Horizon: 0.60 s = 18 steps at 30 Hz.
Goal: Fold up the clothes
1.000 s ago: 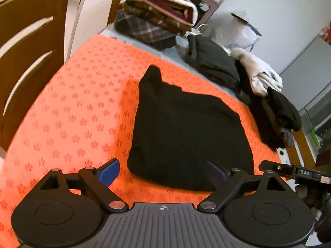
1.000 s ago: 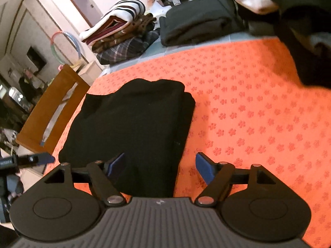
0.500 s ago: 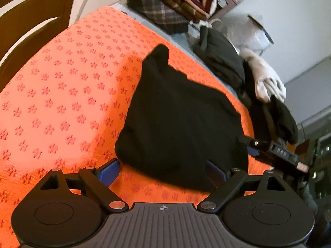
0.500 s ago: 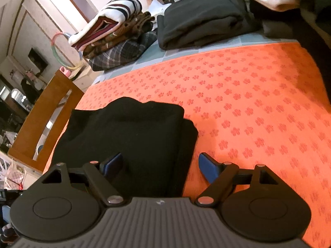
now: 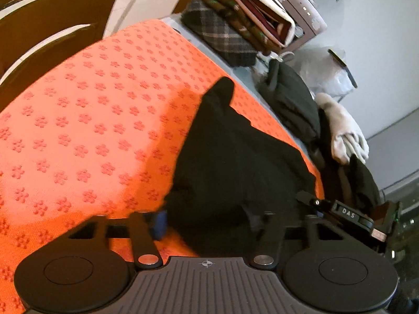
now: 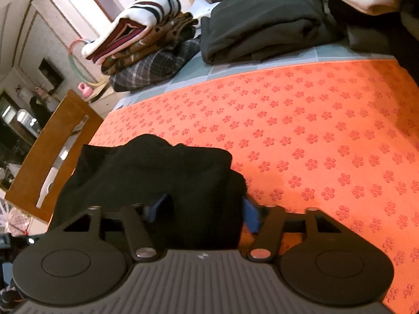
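Note:
A folded black garment [image 5: 235,162] lies on the orange flower-patterned mat [image 5: 91,130]. My left gripper [image 5: 205,221] is at its near left corner, and its jaws are closing with the bunched cloth pressed between the blue pads. In the right wrist view the same black garment [image 6: 157,167] sits at the mat's [image 6: 314,130] near left. My right gripper [image 6: 203,210] is closing on its near right corner, and the cloth puckers up between the pads. The right gripper [image 5: 340,212] also shows at the right edge of the left wrist view.
A stack of folded clothes [image 6: 146,41] and a folded dark garment [image 6: 262,31] lie beyond the mat. A white garment [image 5: 343,133] and dark unfolded clothes are heaped at the far right. A wooden chair [image 6: 52,157] stands at the table's left side.
Both grippers came down and forward onto the garment's near edge. Their jaws narrowed from wide open onto the cloth, which now bunches up between the pads.

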Each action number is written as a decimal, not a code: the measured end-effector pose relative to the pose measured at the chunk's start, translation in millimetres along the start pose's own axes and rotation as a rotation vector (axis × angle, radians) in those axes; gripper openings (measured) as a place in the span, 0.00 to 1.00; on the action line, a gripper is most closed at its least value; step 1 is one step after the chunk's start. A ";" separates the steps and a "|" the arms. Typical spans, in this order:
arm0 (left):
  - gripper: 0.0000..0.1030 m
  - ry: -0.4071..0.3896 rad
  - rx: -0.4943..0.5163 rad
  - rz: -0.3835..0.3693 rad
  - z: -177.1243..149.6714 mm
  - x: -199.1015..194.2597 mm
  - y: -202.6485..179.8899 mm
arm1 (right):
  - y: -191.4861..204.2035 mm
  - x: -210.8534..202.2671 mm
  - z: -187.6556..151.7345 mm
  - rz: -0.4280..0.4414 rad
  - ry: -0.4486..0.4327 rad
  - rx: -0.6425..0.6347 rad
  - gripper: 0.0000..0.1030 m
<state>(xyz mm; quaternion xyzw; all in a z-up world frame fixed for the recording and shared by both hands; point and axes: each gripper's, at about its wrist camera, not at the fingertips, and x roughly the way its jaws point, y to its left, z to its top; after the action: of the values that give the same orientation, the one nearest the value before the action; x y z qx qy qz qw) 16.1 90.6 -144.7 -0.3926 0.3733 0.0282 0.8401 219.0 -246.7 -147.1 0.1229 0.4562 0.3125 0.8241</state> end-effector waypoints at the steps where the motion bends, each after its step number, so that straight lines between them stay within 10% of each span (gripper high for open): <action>1: 0.42 -0.008 0.001 -0.006 0.3 -1.9 -0.3 | 0.3 -1.4 0.6 0.004 -0.004 0.009 0.39; 4: 0.34 -0.030 0.049 -0.008 0.7 -7.8 -9.6 | 8.1 -9.2 2.5 0.004 -0.014 0.015 0.26; 18: 0.28 -0.129 0.241 -0.090 70.8 -64.3 -78.9 | 80.3 -78.2 59.9 -0.031 -0.135 -0.023 0.24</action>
<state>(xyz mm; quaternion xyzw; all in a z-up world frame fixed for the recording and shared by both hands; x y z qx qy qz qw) 39.5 100.1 -23.2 -0.3028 0.3011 -0.0295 0.9038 205.9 -228.6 -22.0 0.1269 0.3979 0.2961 0.8590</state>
